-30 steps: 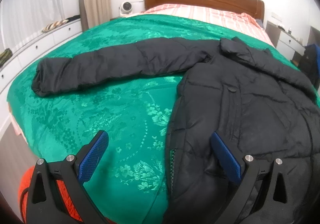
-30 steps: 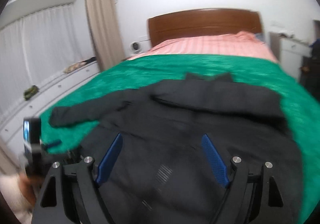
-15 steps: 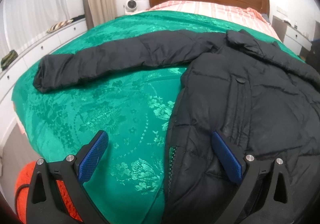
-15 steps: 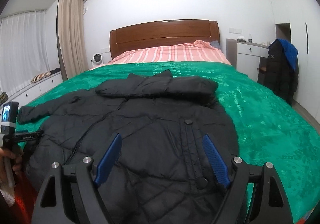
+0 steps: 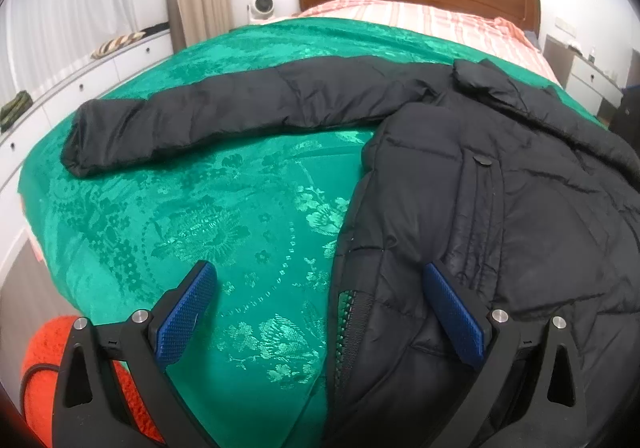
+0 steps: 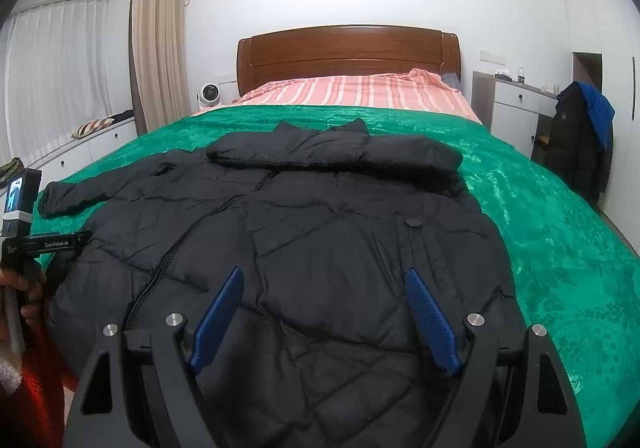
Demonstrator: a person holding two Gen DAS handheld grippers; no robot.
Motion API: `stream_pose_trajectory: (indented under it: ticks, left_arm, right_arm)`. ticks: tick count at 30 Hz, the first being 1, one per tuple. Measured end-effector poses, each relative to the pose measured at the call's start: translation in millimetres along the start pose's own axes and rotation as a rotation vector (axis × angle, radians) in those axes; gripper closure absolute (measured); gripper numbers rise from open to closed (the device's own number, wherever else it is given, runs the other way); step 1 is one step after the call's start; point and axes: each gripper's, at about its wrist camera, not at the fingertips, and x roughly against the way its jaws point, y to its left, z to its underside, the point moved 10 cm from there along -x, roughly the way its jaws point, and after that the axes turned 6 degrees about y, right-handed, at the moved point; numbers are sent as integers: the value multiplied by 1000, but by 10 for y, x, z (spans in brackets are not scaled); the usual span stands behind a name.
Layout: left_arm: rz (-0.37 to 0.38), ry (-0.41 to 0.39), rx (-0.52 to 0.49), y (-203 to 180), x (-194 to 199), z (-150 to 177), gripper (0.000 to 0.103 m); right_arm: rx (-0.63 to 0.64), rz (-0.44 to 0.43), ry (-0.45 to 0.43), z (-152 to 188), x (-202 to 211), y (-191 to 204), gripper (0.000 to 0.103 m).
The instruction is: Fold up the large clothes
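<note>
Black quilted puffer jacket (image 6: 312, 232) lies front-up on green floral brocade bedspread (image 5: 200, 215), hem toward the near edge of the bed, collar toward the dark wooden headboard (image 6: 348, 51). One sleeve (image 5: 224, 115) stretches flat out to the side across the bedspread; the other sleeve (image 6: 332, 153) is already laid across the chest just below the collar. Zipper (image 5: 352, 312) appears shut along the front, though its upper run is hard to follow in the dark fabric.

Left gripper (image 5: 316, 304): jaws wide, nothing between the pads; it hangs above the jacket's side edge near the hem, one finger over bedspread, the other over quilting. Right gripper (image 6: 324, 312): jaws wide and empty, poised over the lower front panel. Neither touches cloth as far as can be judged.

Judged step: approach for the next fold, most likely bringing the outstretched sleeve in over the body.

Notes for doing it well:
- Pinch the sleeve near the cuff, taking both layers of padding; a shallow bite on slick nylon will probably slip.
- Lift only enough to clear the body, then lay it parallel to the folded sleeve.
- Keep the other gripper pressing on the body so that it does not drag across the smooth bedspread.
- Press air out of the padding before any hem-to-collar fold.
</note>
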Motion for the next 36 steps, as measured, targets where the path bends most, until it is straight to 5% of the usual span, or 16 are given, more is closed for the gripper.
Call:
stream_pose_trajectory:
  ticks: [36]
  left_arm:
    - [-6,-3,0,-1,-1,6,0]
  right_arm:
    - [-4,-11,-4,-15,47,26,21]
